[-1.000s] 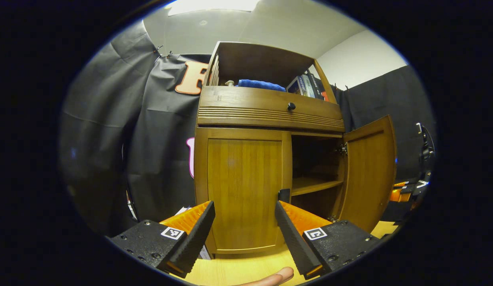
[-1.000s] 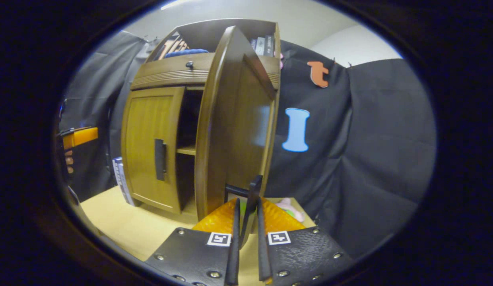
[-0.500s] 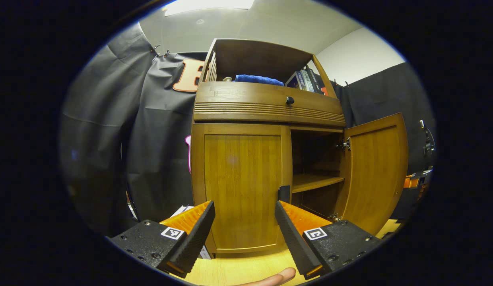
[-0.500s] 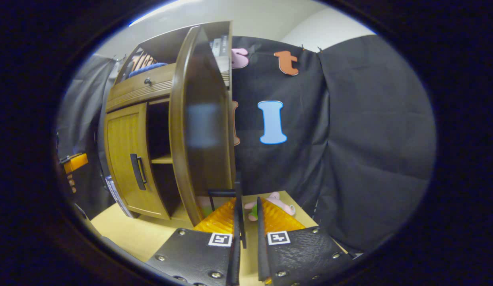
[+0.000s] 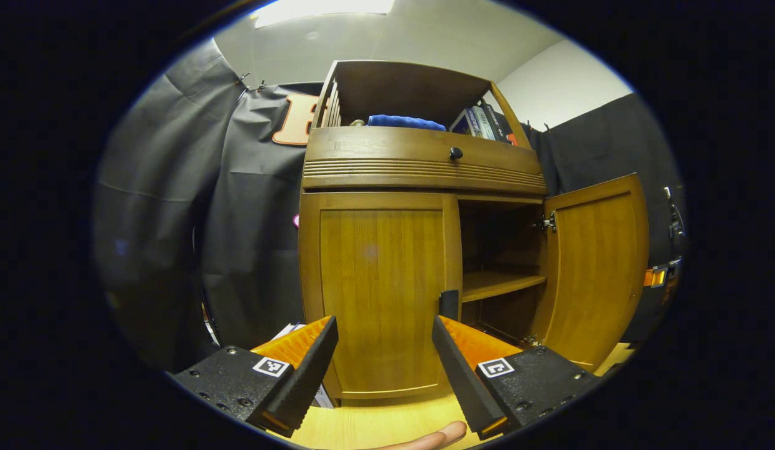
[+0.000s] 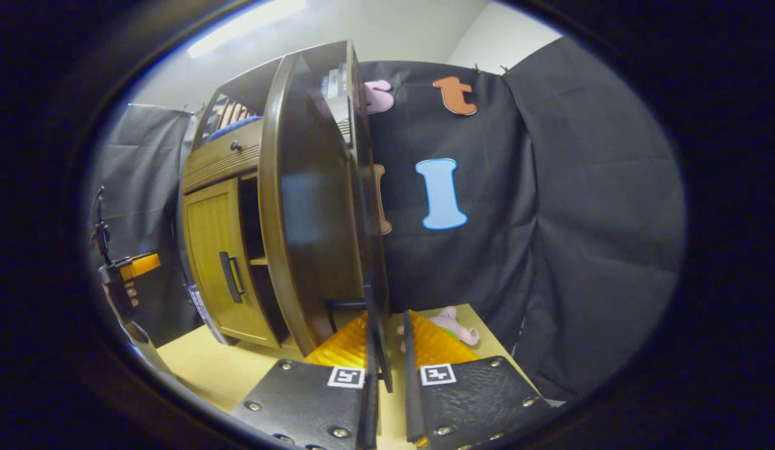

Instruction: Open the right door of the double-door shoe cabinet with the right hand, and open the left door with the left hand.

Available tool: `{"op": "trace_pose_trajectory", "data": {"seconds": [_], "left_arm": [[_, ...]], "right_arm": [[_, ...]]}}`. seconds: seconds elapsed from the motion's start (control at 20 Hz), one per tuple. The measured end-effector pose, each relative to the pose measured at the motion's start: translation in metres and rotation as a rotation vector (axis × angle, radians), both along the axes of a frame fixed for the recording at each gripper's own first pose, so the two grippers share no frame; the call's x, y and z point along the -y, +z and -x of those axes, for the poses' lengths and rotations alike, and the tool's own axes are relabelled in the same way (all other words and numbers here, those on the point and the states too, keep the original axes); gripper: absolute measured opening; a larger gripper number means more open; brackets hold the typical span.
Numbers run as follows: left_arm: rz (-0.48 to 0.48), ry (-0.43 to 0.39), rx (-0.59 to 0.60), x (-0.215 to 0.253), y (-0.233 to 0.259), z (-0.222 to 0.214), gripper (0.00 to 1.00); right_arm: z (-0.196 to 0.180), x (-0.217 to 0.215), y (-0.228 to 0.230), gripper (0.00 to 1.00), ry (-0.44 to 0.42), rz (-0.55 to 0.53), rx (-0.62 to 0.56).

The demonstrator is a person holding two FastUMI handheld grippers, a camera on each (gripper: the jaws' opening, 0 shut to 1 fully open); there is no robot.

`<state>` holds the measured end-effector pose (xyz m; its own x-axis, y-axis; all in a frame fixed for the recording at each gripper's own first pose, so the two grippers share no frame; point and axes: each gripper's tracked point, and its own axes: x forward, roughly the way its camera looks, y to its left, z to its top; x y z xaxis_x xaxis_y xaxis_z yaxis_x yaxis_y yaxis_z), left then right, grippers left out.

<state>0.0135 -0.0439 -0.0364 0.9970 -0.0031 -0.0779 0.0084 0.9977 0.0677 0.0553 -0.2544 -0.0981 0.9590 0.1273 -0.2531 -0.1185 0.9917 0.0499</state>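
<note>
Right gripper (image 6: 387,369) pinches the handle (image 6: 378,340) of the open right door (image 6: 309,206). Left gripper (image 5: 384,369), fingers spread, faces the closed left door (image 5: 378,294).

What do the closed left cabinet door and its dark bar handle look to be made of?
The closed left door looks like wood or wood veneer with a satin varnish: vertical grain lines show. Its dark bar handle seems metal or plastic with a matte finish; too small to tell which.

The closed left door (image 5: 381,294) blocks its half; beside it the right compartment (image 5: 497,262) gapes open.
</note>
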Motion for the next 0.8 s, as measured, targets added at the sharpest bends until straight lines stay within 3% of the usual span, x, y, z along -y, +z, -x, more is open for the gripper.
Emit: {"op": "trace_pose_trajectory", "data": {"seconds": [0.15,0.2,0.25,0.35,0.45,0.55,0.8], "left_arm": [[0.008,-0.01,-0.017,0.012,-0.008,-0.002,0.89],[0.011,-0.02,-0.008,0.02,-0.008,-0.002,0.89],[0.005,-0.023,-0.006,0.025,-0.008,-0.003,0.94],[-0.001,-0.029,0.014,0.035,-0.01,-0.005,0.94],[0.0,-0.034,0.017,0.048,-0.016,-0.012,0.89],[-0.008,-0.035,0.0,0.061,-0.024,-0.02,0.93],[0.006,-0.009,0.011,0.079,-0.029,-0.057,0.91]], "right_arm": [[0.002,0.004,0.0,0.18,-0.02,0.034,0.026],[0.015,0.015,0.004,0.24,-0.051,0.072,0.042],[0.02,0.023,0.005,0.38,-0.073,0.096,0.051],[0.035,0.033,0.013,0.66,-0.089,0.098,0.069],[0.05,0.037,0.026,0.97,-0.116,0.075,0.104],[0.073,0.047,0.033,1.0,-0.152,0.045,0.134],[0.126,0.043,0.067,0.99,-0.213,0.035,0.245]]}}
